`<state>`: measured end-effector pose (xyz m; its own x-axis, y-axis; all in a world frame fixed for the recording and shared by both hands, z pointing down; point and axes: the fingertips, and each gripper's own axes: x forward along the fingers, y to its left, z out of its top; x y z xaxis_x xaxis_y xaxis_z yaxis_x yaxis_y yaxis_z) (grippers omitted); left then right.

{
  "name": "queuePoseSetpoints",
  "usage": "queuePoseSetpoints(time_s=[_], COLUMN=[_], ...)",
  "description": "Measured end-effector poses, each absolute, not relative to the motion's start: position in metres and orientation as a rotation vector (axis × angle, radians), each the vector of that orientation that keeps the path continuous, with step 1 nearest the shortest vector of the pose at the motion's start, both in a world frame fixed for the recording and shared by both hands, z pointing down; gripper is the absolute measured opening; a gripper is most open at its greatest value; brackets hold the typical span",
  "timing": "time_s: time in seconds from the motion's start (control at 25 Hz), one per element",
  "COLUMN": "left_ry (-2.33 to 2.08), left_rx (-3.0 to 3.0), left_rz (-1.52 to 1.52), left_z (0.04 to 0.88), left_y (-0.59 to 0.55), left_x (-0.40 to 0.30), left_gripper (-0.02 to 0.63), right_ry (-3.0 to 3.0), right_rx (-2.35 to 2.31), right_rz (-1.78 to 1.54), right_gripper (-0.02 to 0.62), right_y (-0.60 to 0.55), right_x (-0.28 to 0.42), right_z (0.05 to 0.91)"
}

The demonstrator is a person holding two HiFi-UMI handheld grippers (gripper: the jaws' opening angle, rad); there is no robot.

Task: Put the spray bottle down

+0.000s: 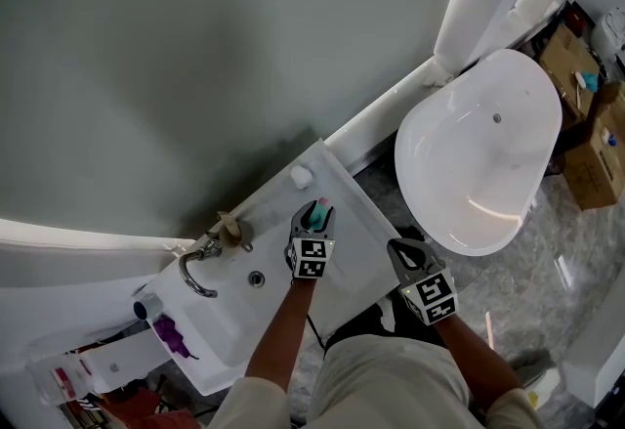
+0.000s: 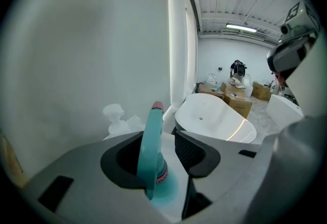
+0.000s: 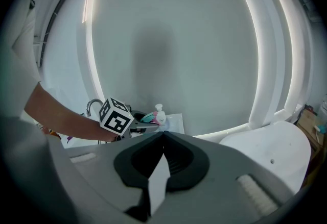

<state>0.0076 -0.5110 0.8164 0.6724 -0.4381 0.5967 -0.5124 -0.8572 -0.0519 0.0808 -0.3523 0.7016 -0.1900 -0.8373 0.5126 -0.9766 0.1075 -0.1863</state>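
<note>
Sitting beside the big white tub [image 1: 479,163], the white sink top [image 1: 359,234] has the spray bottle [image 2: 151,151] on it, near a small pump bottle [image 1: 301,177]; the left gripper [image 2: 159,137] is open, one jaw on each side of the blue-green bottle's top, with a gap at one side, so nothing squeezes it; the right gripper [image 3: 163,134] is closed and holds nothing; the bottle looks light, hard, smooth and thin, so it may tip; its neck seems the best spot to hold.
</note>
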Motion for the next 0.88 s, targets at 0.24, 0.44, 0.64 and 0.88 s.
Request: queuePoseSetpoints(time_s=[0.24, 0.44, 0.64, 0.88], left_ry=[-0.789, -0.812, -0.894, -1.023], left_rx=[2.764, 2.770, 2.769, 2.775], left_rz=[0.933, 0.940, 0.930, 0.883], left_z=[0.810, 0.803, 0.786, 0.751], left_y=[-0.509, -0.509, -0.510, -0.508], left_x=[0.007, 0.006, -0.005, -0.026], left_gripper=[0.210, 0.225, 0.244, 0.244], right_ry=[-2.125, -2.152, -2.194, -2.267], right_rx=[1.787, 1.767, 1.740, 1.693], right_rz=[0.695, 0.672, 0.640, 0.598], right_gripper=[0.011, 0.011, 0.011, 0.011], right_y=[-0.352, -0.348, -0.345, -0.349], right_x=[0.084, 0.085, 0.087, 0.088], right_z=[0.694, 0.688, 0.678, 0.662])
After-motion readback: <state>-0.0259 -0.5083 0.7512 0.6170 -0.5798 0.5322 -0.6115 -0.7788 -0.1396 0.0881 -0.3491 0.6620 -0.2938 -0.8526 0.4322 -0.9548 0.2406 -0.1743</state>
